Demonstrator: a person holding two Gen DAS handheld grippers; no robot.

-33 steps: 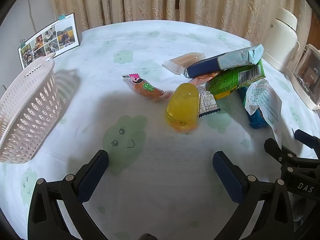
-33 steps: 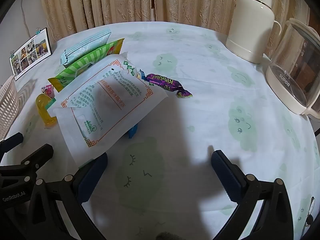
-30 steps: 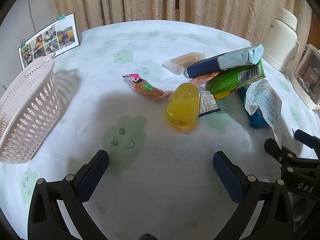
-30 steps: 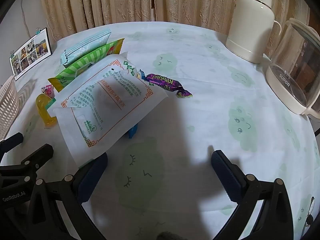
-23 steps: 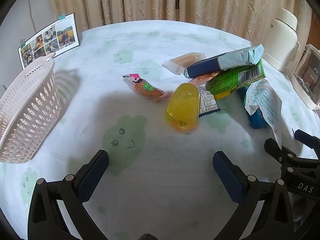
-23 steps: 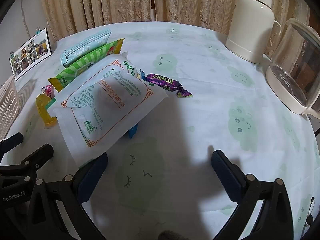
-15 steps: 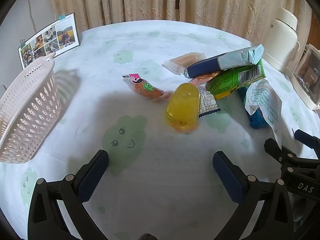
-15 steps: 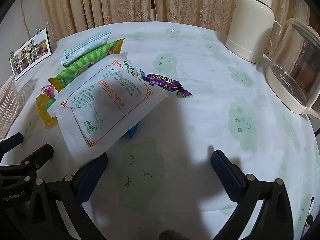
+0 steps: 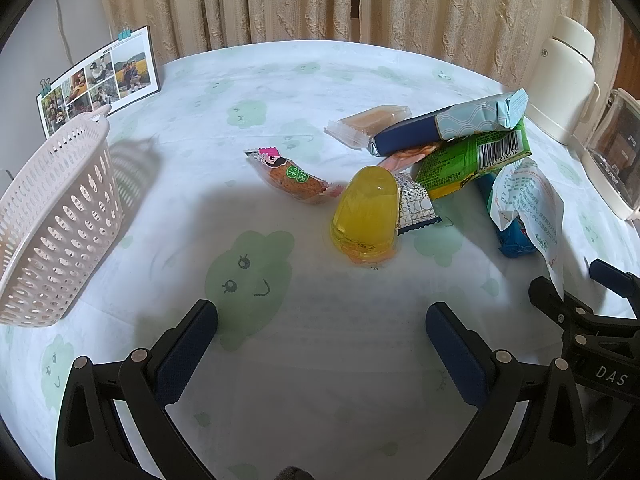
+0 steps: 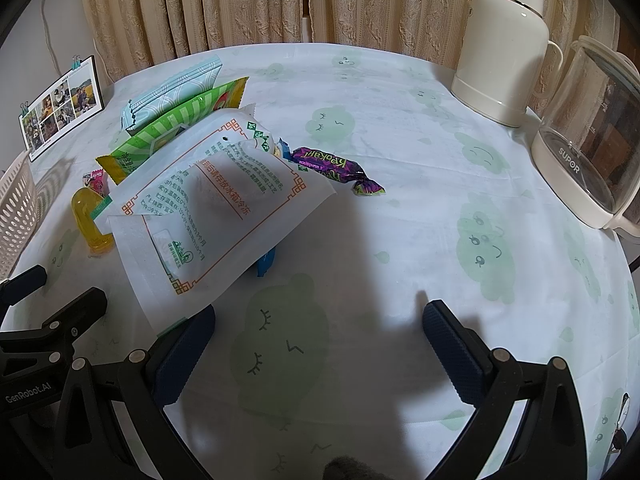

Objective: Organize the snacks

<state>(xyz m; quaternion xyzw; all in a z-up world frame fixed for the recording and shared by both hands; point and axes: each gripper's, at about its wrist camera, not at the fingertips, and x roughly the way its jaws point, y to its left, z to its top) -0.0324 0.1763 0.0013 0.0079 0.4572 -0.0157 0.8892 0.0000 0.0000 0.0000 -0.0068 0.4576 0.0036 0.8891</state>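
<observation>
- The left gripper (image 9: 322, 320) hangs low over the table (image 9: 320, 380) with its fingers spread wide and nothing between them.
- Ahead of it and slightly to the right lies a yellow jelly cup (image 9: 366, 214) on its side, apart from both fingers.
- Just left of the cup lies a small orange snack packet (image 9: 292, 176), and a patterned wrapper (image 9: 414, 204) touches the cup's right side.
- Behind them, a blue-and-teal pack (image 9: 448, 126) rests on a green pack (image 9: 474, 158), with a clear-wrapped cake (image 9: 368, 124) just beside them.
- A white perforated basket (image 9: 52, 220) stands well to the left of the left gripper, far from the snack pile.
- The right gripper (image 10: 318, 324) is also spread wide and empty, low over the cloth.
- A large white pouch (image 10: 216, 216) lies ahead-left of it, its near corner just over the left finger (image 10: 182, 354).
- A purple candy (image 10: 334, 168) lies farther ahead, partly tucked under the pouch's far edge.
- A cream flask (image 10: 504, 44) and a glass kettle (image 10: 588, 136) stand at the far right.
</observation>
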